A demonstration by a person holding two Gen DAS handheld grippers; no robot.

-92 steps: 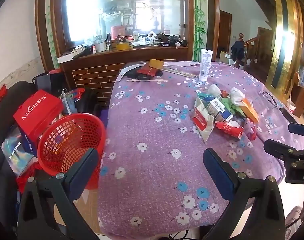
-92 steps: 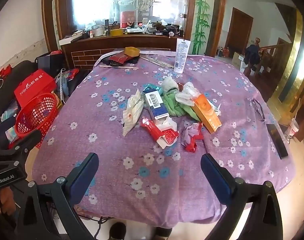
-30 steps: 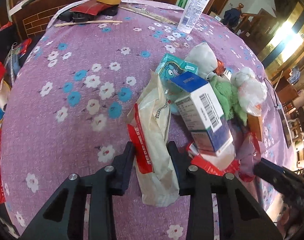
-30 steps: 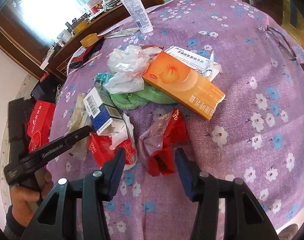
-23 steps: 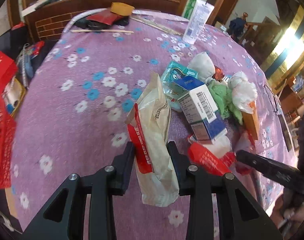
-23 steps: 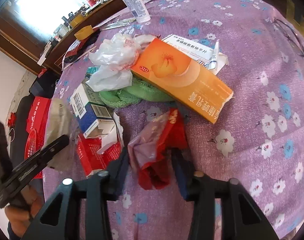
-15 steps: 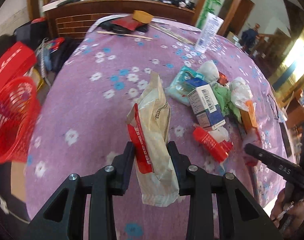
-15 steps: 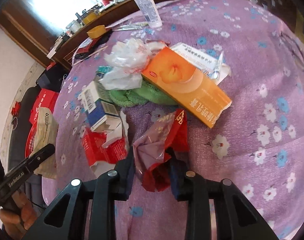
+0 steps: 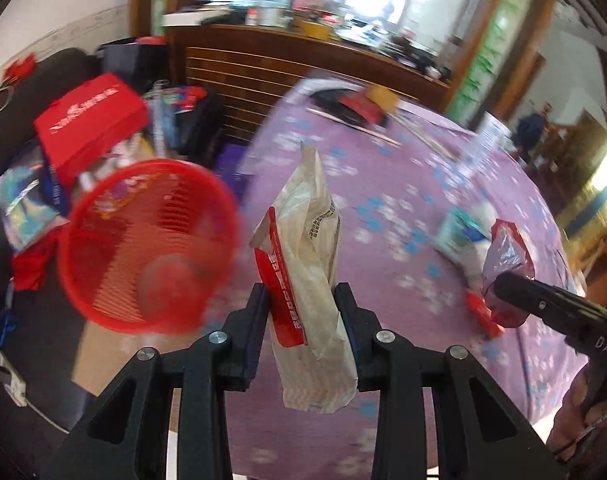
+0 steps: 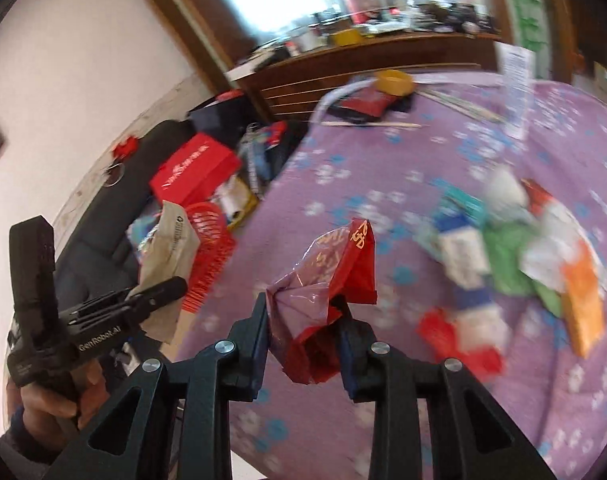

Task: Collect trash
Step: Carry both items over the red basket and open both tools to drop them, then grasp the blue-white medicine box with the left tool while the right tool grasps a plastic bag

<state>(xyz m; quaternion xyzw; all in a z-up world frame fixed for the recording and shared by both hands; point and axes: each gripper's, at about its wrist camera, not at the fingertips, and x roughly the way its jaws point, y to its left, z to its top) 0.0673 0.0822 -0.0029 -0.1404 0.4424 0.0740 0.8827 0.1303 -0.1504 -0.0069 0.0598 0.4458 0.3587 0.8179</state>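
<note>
My left gripper (image 9: pixel 303 300) is shut on a beige paper bag with a red stripe (image 9: pixel 307 264), held in the air at the table's left edge, just right of the red mesh basket (image 9: pixel 143 248) on the floor. My right gripper (image 10: pixel 303 312) is shut on a crumpled red and clear wrapper (image 10: pixel 327 280), held above the purple flowered tablecloth (image 10: pixel 383 168). The wrapper also shows in the left wrist view (image 9: pixel 507 264). The paper bag (image 10: pixel 171 248) and basket (image 10: pixel 207 240) show at left in the right wrist view. A pile of trash (image 10: pixel 515 264) lies on the table.
A red box (image 9: pixel 87 128), bags and clutter sit on the floor behind the basket. A white tube (image 10: pixel 515 80), a yellow dish (image 10: pixel 395 80) and a dark pouch stand at the table's far side. A wooden counter (image 9: pixel 303 64) runs behind.
Both grippers have lifted their trash off the table and swung left toward the red basket. The views are blurred with motion.
</note>
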